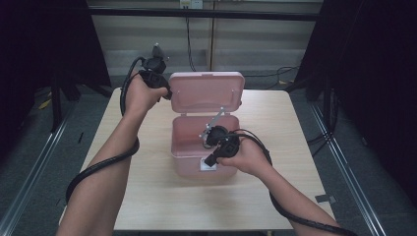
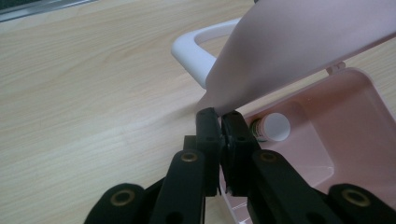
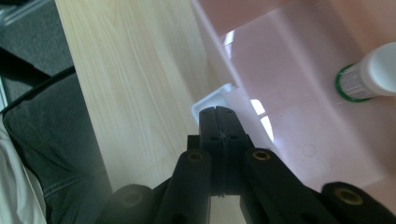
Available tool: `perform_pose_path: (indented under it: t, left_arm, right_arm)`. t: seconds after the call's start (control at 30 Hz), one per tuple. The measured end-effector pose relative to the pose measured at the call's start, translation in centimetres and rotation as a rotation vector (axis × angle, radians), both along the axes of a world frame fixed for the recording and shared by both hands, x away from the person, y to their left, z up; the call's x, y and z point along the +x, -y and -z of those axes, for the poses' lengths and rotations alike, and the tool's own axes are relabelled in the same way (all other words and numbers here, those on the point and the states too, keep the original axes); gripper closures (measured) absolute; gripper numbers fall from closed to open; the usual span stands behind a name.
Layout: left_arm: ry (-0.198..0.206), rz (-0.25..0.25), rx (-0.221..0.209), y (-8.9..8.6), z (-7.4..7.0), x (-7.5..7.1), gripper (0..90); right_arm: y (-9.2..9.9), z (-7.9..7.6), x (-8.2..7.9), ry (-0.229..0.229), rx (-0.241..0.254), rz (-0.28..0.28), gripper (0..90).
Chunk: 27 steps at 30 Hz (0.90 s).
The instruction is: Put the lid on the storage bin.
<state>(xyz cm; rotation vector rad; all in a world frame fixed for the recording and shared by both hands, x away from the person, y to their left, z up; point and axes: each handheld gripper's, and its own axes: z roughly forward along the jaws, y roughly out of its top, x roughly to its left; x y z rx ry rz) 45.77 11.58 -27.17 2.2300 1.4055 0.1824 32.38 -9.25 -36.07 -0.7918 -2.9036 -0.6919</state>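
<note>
A pink plastic box (image 1: 189,168) stands mid-table with its lid (image 1: 206,93) raised upright at the back. My left gripper (image 1: 167,92) is shut on the lid's left corner (image 2: 212,100), its tips (image 2: 219,115) pinching the thin edge. Inside the box (image 2: 355,121) lies a small bottle (image 2: 273,127) with a white cap and a green-ringed label (image 3: 369,70). My right gripper (image 1: 207,162) is at the box's front wall, jaws pressed together (image 3: 218,113) with nothing seen between them, right by the white latch (image 3: 212,100).
A white carry handle (image 2: 196,51) lies on the light wooden table (image 1: 147,196) behind the lid. Black cables trail along both forearms. Dark floor and metal rails surround the table; the person's clothing (image 3: 42,154) is below the table's near edge.
</note>
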Motion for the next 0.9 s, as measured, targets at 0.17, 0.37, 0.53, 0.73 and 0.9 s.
perform_pose_path:
  t: [0.17, 0.37, 0.53, 0.73, 0.9]
  left_arm:
    - [0.005, 0.006, 0.000, 0.0, 0.0, -0.4, 86.6]
    - [0.012, 0.020, 0.003, -0.1, 0.1, -0.8, 86.5]
    - [0.016, 0.018, -0.005, -0.2, 0.2, -1.2, 86.3]
    - [0.016, 0.035, -0.002, -0.4, 0.3, -1.6, 87.0]
    - [0.018, 0.062, -0.020, -0.1, 0.8, -2.0, 90.0]
  right_arm:
    - [1.6, -0.8, 0.4, 0.020, -0.010, 0.049, 90.0]
    - [4.6, -1.3, 1.2, 0.034, -0.007, 0.135, 90.0]
    - [6.6, -1.8, 1.6, 0.034, 0.007, 0.183, 90.0]
    - [7.7, -2.4, 2.1, 0.045, 0.012, 0.211, 90.0]
    - [8.1, -2.6, 2.5, 0.041, 0.027, 0.231, 90.0]
